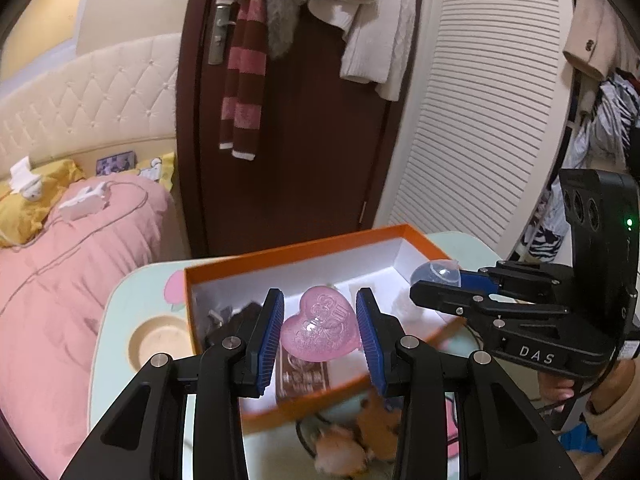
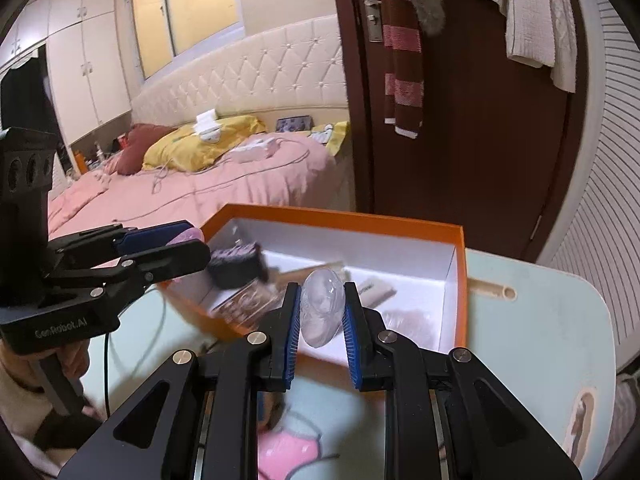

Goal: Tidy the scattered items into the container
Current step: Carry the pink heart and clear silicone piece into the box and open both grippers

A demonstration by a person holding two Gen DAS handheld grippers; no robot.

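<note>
My left gripper is shut on a pink translucent heart and holds it above the near part of the orange box. My right gripper is shut on a clear plastic capsule, held over the box's near edge. In the left wrist view the right gripper shows at the right with the capsule at its tip. In the right wrist view the left gripper shows at the left with the heart. Inside the white-lined box lie a dark object and flat packets.
The box stands on a pale green table with a round cup recess. A furry orange toy lies on the table below the left gripper. A pink bed is at the left, a brown door behind.
</note>
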